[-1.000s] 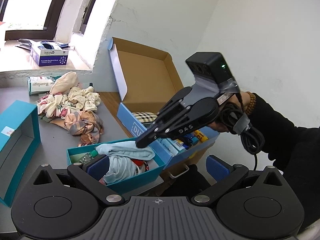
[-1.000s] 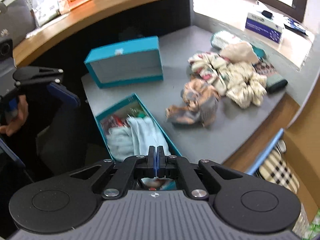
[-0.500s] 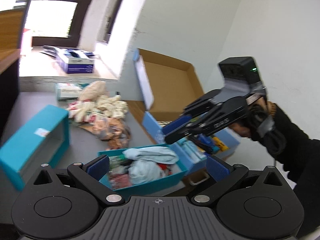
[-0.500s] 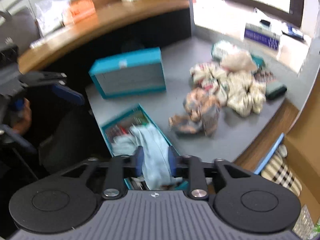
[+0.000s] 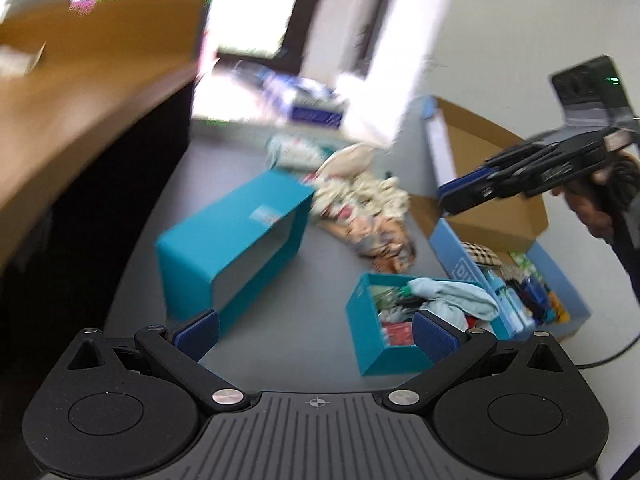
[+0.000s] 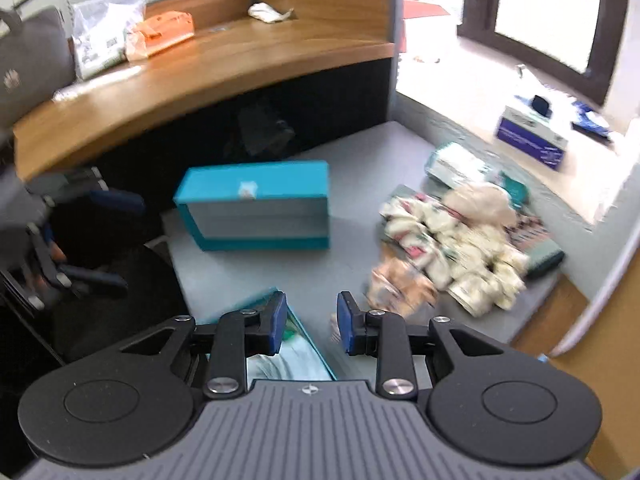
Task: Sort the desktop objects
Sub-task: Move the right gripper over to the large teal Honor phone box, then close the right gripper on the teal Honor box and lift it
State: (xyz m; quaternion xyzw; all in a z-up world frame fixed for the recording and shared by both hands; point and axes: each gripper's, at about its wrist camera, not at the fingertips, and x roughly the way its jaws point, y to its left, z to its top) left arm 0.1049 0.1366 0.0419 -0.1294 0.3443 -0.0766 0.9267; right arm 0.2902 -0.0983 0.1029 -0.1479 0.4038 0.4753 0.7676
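Nearest the left wrist lens, the left claw [image 5: 316,330] stands spread wide and empty, its matte black arms tipped with ribbed blue pads. Just beyond it, at the near edge of the smooth grey worktop [image 5: 280,280], sits a small teal box [image 5: 384,344], rectangular and open-topped. It is stuffed with a soft pale blue cloth [image 5: 452,294] that spills over its right rim, above a jumble of red and green items too blurred to name.

To the left, a larger teal box [image 5: 236,236] lies on its side, its open face showing a bare grey interior. Farther back, a heap of crumpled fabric [image 5: 364,204], cream and floral print over orange-patterned cloth, sprawls across the worktop.

To the right, a blue cardboard carton [image 5: 516,288] with its brown lid raised holds a checked cloth and small colourful packets.

Above the carton, a hand [image 5: 592,208] holds the right claw [image 5: 448,200]. In the right wrist view that claw [image 6: 312,326] is parted and grips nothing, hovering over the small teal box's far corner.

At the far end, a purple-and-white box [image 6: 532,140] rests on a bright windowsill [image 6: 460,92].
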